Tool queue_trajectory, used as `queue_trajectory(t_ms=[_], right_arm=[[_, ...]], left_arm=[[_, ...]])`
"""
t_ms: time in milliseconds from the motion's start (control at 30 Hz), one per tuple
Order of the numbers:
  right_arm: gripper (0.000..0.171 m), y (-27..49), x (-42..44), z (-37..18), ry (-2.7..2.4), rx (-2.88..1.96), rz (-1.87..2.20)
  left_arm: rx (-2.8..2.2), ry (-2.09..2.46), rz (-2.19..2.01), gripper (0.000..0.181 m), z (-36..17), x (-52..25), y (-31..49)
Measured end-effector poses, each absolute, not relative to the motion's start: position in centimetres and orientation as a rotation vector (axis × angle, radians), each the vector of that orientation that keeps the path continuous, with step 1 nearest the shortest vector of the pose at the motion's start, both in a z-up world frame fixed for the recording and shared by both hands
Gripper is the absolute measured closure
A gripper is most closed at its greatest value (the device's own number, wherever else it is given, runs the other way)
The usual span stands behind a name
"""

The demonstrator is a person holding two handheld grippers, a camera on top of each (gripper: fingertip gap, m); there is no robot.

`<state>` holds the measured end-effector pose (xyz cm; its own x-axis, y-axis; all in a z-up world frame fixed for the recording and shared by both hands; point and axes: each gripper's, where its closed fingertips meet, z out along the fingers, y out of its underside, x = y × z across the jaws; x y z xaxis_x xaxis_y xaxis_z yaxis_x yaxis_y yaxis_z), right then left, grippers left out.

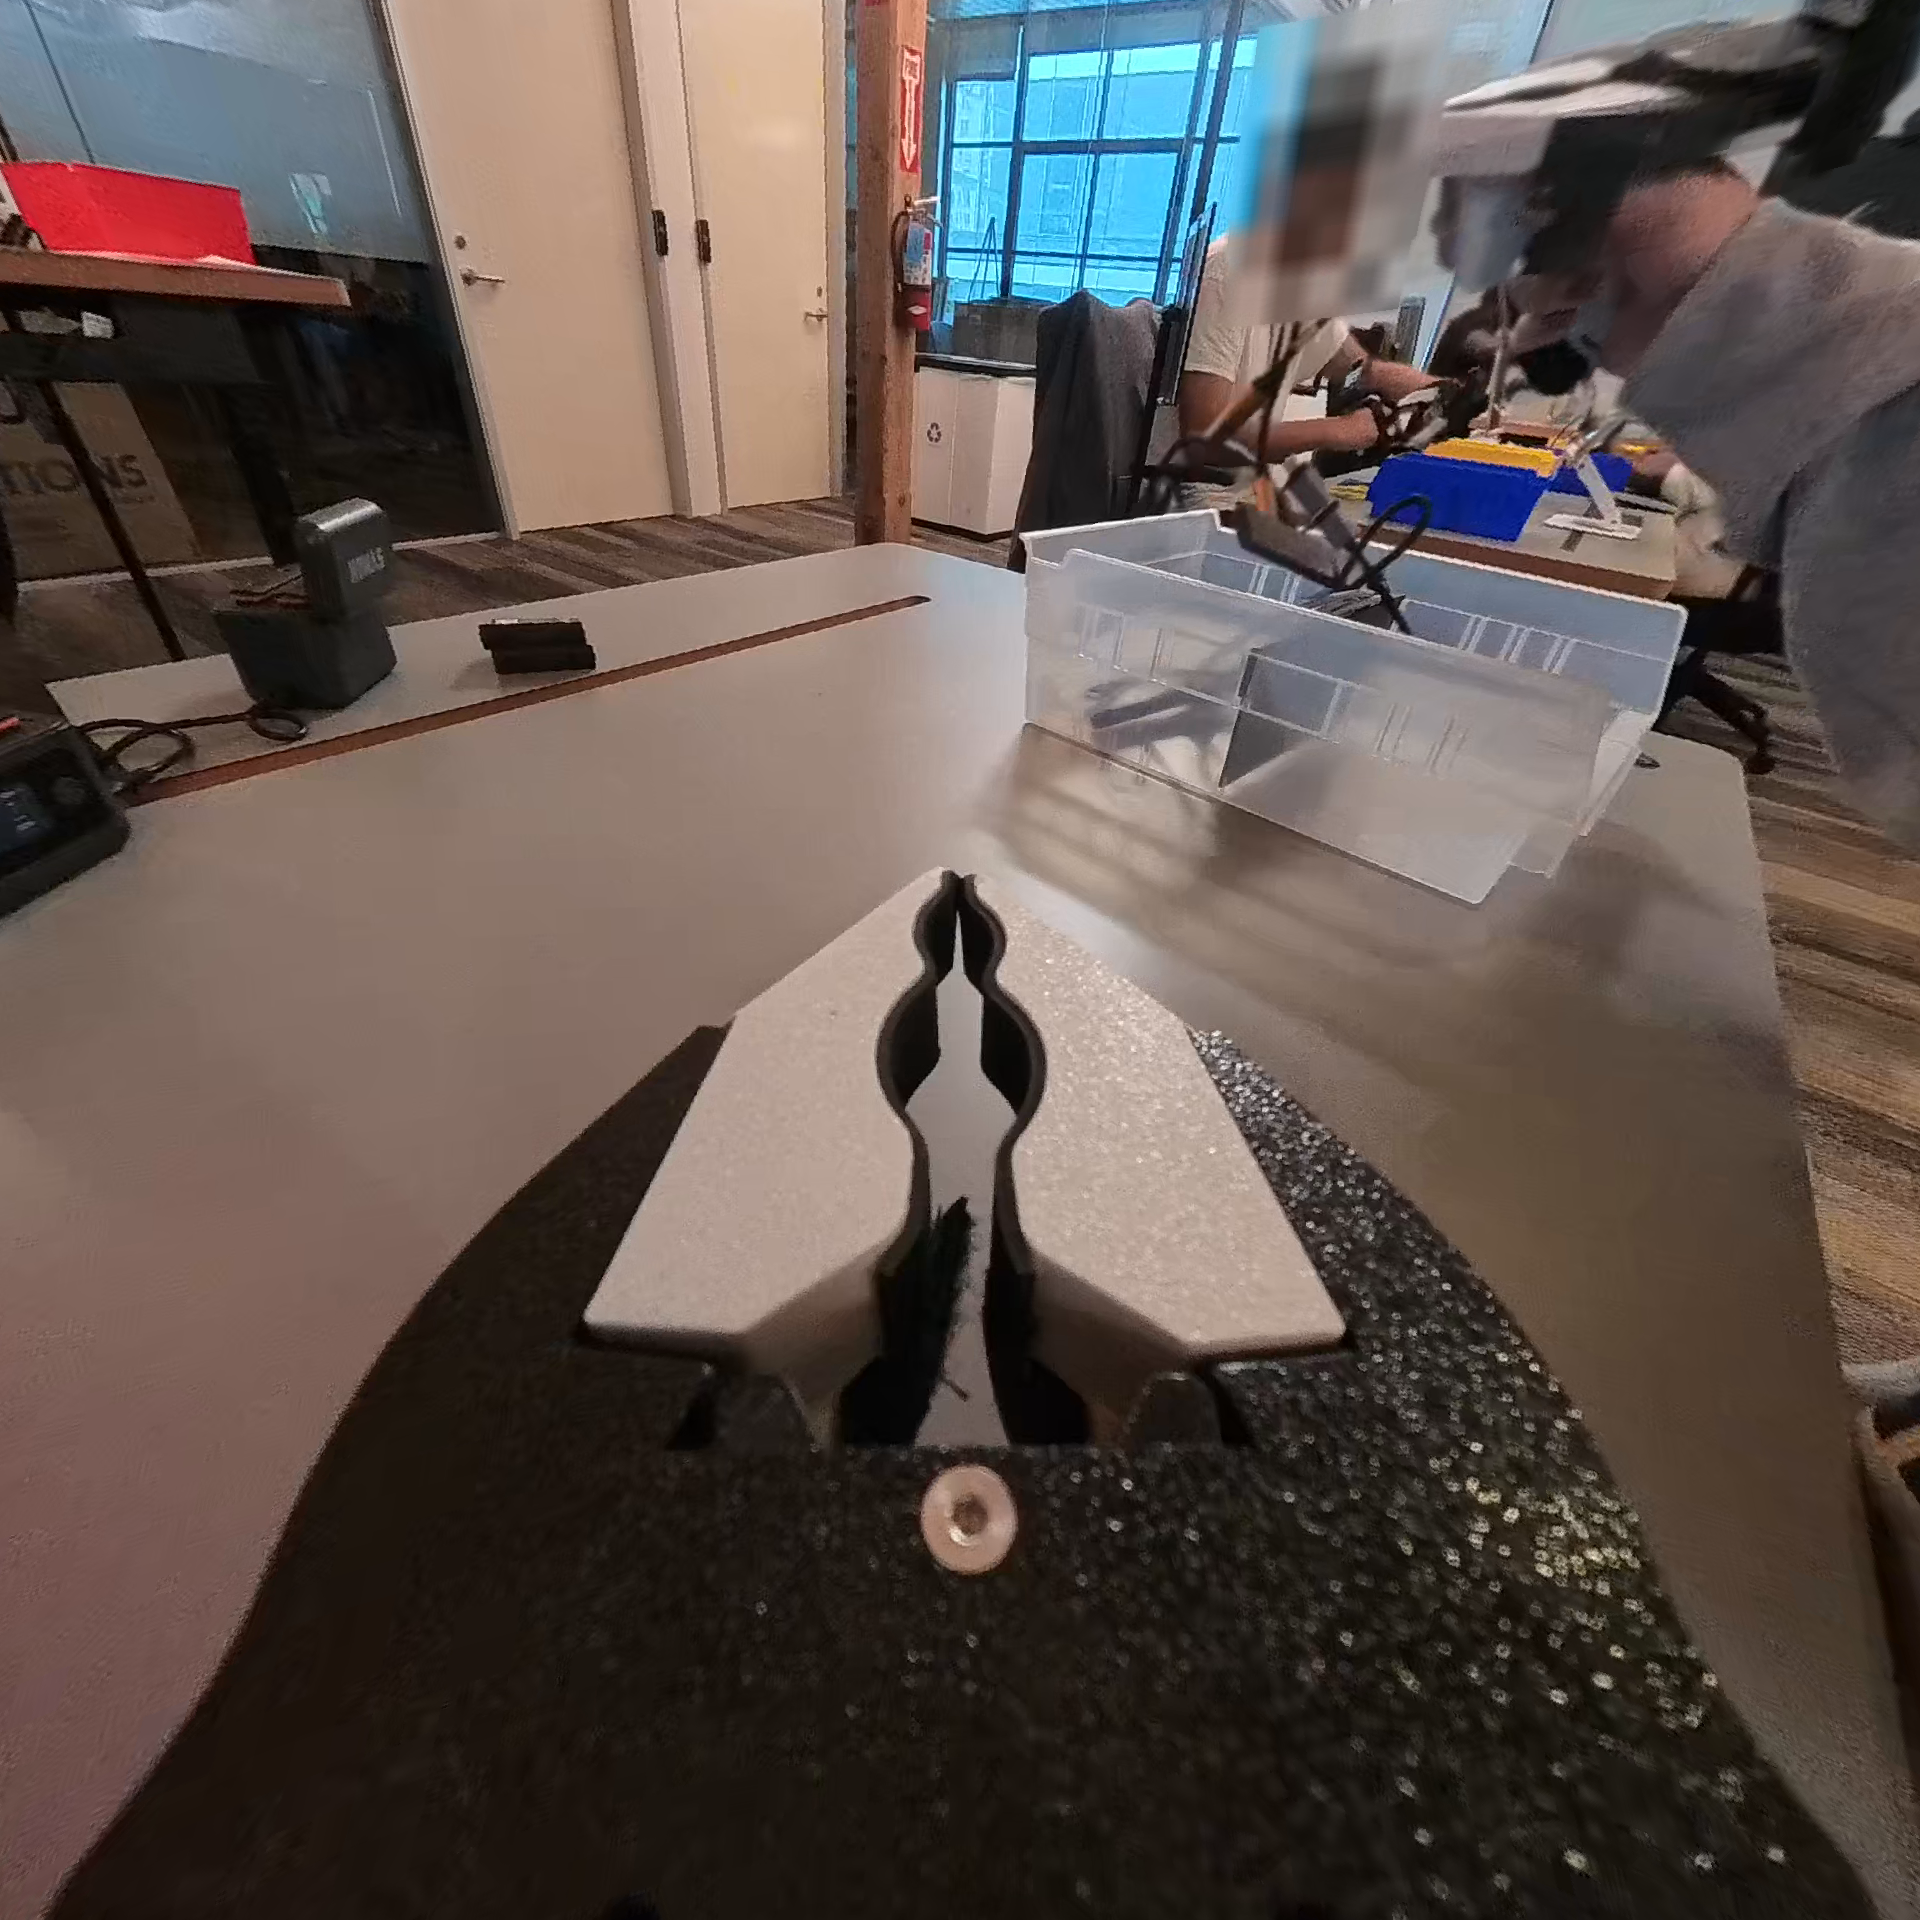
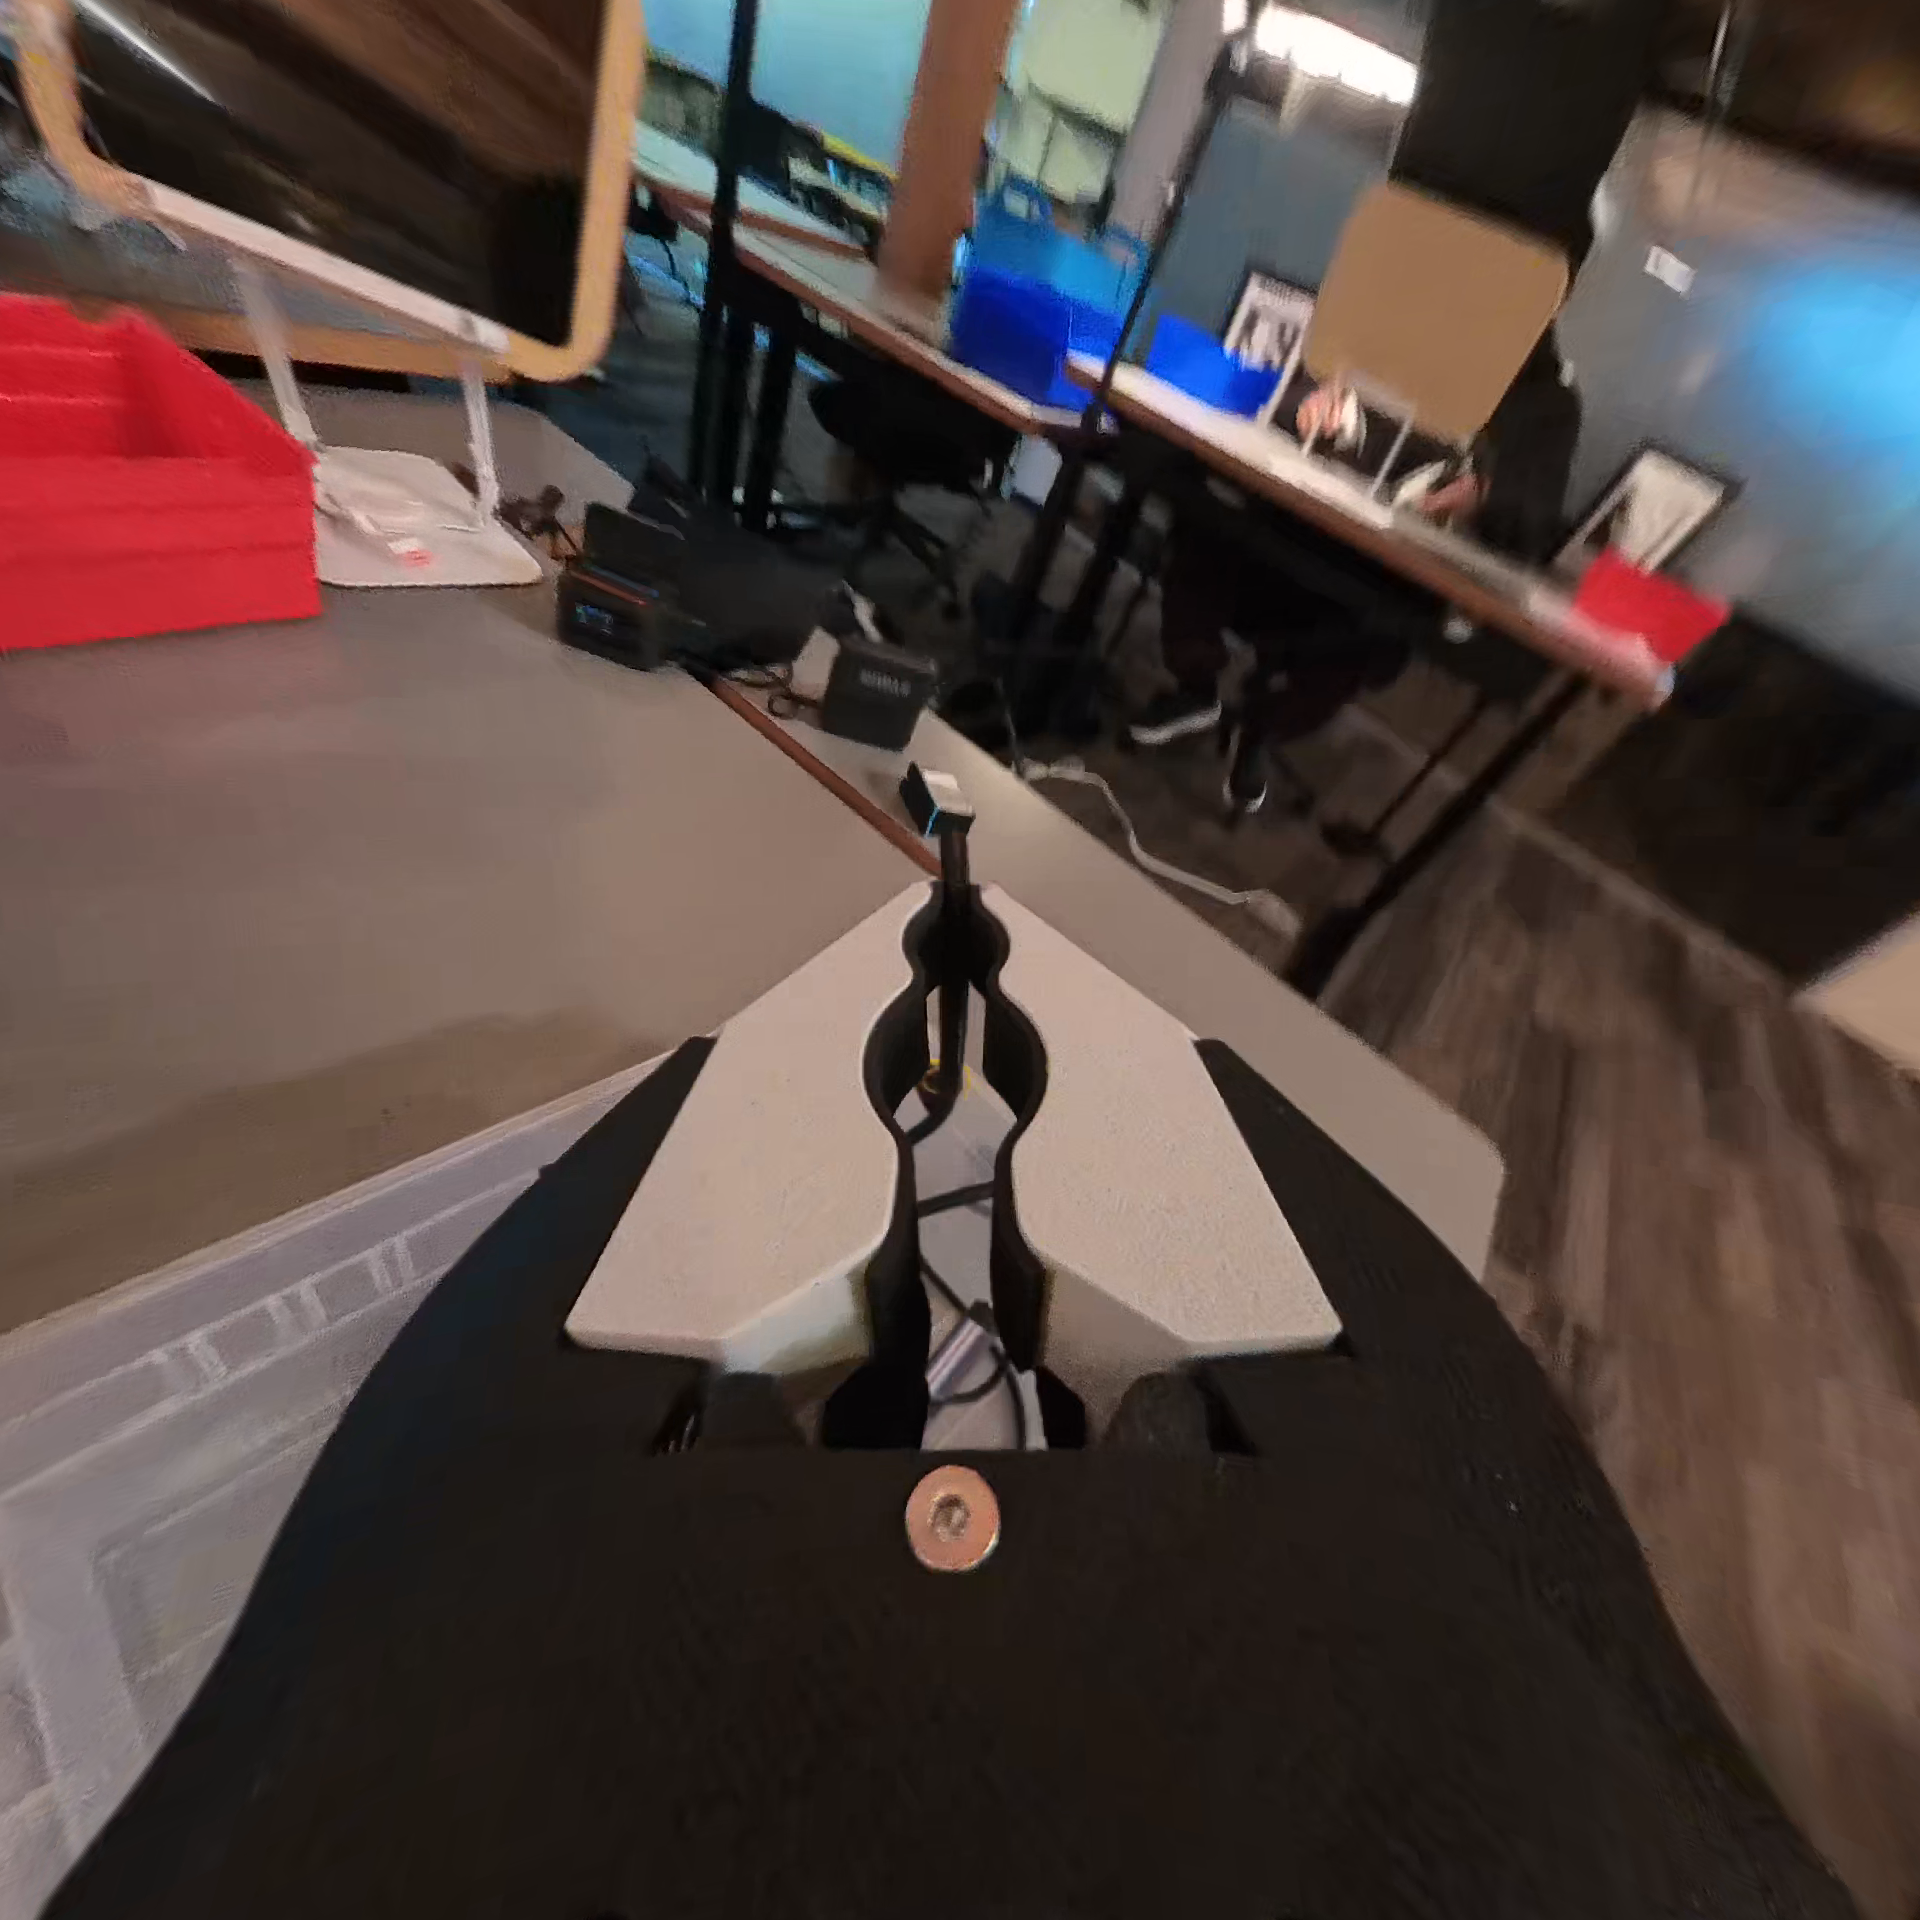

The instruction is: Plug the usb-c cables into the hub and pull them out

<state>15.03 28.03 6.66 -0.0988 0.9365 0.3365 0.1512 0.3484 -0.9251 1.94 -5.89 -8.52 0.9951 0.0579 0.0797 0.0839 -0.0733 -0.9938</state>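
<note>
My left gripper [image 1: 961,894] is shut and empty, low over the grey table [image 1: 468,935]. A clear plastic bin [image 1: 1351,675] stands ahead to the right with black cables in it. A dark blocky piece [image 1: 1288,530] on a black cable hangs blurred over the bin. My right gripper [image 2: 954,904] is shut on a black cable [image 2: 951,997]. The cable's plug [image 2: 940,816], black with a silver end, sticks out past the fingertips. The cable runs down towards the clear bin [image 2: 260,1351] under the gripper. I cannot make out the hub for certain.
A grey charger block [image 1: 312,613], a small black stack [image 1: 535,644] and a black device [image 1: 52,810] sit at the table's far left. A red bin [image 2: 135,499] and a white stand [image 2: 416,530] sit on the table. A person's grey sleeve [image 1: 1766,343] is above the bin. The table edge drops to wood floor at right.
</note>
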Motion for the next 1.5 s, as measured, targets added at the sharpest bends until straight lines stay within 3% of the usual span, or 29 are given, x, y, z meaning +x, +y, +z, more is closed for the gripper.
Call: queue_trajectory(t_ms=[33,433,733,967,1167,1367,1500], right_arm=[[0.171,27.9,15.9,7.5,-1.492,-0.980,0.919],[0.170,29.5,21.6,14.7,-1.040,-0.749,1.311],[0.171,31.4,17.8,12.1,-1.090,-0.949,1.222],[0.171,36.8,13.6,11.7,-0.837,-1.296,1.049],[0.171,37.7,11.3,7.1,-0.946,-1.378,0.748],[0.170,34.2,11.8,-0.6,-1.513,-1.197,0.276],[0.170,31.5,13.2,-6.5,-1.874,-1.305,0.296]], left_arm=[[-1.646,-0.107,-0.020,0.181,-8.5,1.9,-5.9],[-1.670,-0.112,-0.006,0.181,-9.1,1.7,-5.7],[-1.685,-0.103,-0.014,0.181,-9.4,1.9,-5.5],[-1.696,-0.101,-0.020,0.181,-9.7,2.0,-5.3],[-1.699,-0.099,-0.018,0.181,-9.8,2.0,-5.4],[-1.699,-0.097,-0.023,0.181,-9.8,2.1,-5.3],[-1.699,-0.090,-0.039,0.181,-9.8,2.4,-5.2]])
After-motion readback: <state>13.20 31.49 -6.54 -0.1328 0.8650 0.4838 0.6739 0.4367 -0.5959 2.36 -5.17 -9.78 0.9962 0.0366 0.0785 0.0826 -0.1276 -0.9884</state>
